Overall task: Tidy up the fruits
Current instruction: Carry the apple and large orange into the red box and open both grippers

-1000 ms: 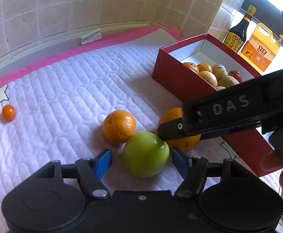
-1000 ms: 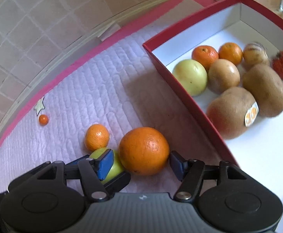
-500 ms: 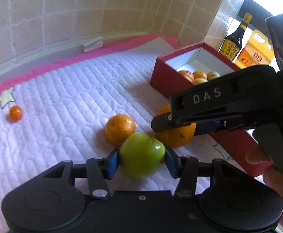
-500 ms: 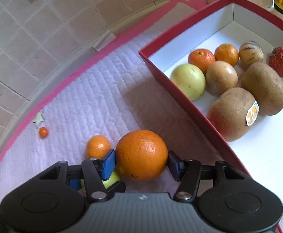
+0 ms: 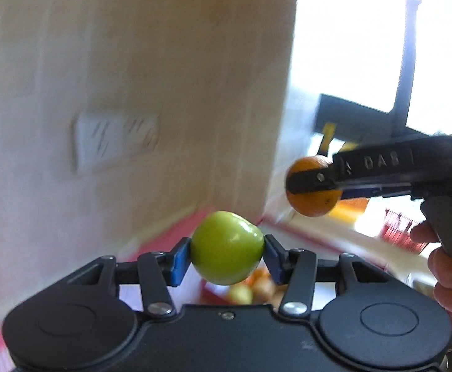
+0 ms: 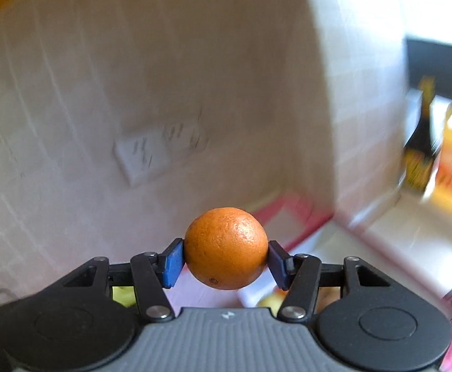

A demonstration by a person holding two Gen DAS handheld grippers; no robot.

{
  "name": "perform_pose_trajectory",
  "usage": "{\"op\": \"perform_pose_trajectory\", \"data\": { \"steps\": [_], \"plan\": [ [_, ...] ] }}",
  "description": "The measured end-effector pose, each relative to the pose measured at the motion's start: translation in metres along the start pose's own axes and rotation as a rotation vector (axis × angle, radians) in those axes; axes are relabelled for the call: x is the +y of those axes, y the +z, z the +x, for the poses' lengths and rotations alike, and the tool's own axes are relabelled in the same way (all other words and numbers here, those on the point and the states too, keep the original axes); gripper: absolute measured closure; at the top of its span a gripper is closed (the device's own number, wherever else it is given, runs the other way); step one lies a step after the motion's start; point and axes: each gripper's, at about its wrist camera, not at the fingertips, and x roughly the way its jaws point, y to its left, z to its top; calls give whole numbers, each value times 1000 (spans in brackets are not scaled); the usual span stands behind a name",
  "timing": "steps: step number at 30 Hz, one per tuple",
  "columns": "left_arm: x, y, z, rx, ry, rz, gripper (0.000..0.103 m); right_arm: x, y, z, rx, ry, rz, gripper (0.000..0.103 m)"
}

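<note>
Both fruits are airborne. Background smeared with blur; a tiled wall with a white double socket plate (image 5: 116,141) fills most of both views.

Left gripper (image 5: 227,252): the blue pads (image 5: 179,257) are closed on a smooth, glossy green apple-like fruit (image 5: 227,246), one pad at each side of its widest part. The fruit sits squarely between the fingers and out at their tips, nothing under it.

Right gripper (image 6: 226,259): its pads are clamped on a round, pebbly-skinned orange (image 6: 226,248), again across the widest girth and centred. The left view shows that gripper off to the right, held in a bare hand (image 5: 449,276), with the orange higher than the green fruit and well apart from it.

Handling, as I judge it: the green fruit looks firm, waxy and slick, so it could squirt out if pinched off-centre; hold across the middle, as now. The orange looks heavier, its rough peel offering better purchase and a little give. Neither wants a hard squeeze or a drop.

Below the left fingers, blurred pale and orange fruit show inside a red box with white lining (image 5: 291,228), presumably the destination.
</note>
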Motion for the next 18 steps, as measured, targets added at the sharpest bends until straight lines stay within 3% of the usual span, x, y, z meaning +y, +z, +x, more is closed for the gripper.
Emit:
{"op": "perform_pose_trajectory", "data": {
  "steps": [3,6,12,18],
  "plan": [
    [-28,30,7,-60,-48,63,43,-31,14,-23,-58,-76,19,44],
    [-54,42,25,-63,-112,92,43,-67,10,-29,-55,-155,79,44],
    [-101,18,93,79,-219,111,43,-138,-26,-8,59,-261,197,44],
    [-117,-41,151,282,-229,77,43,-174,-66,35,189,-266,241,44]
  ]
}}
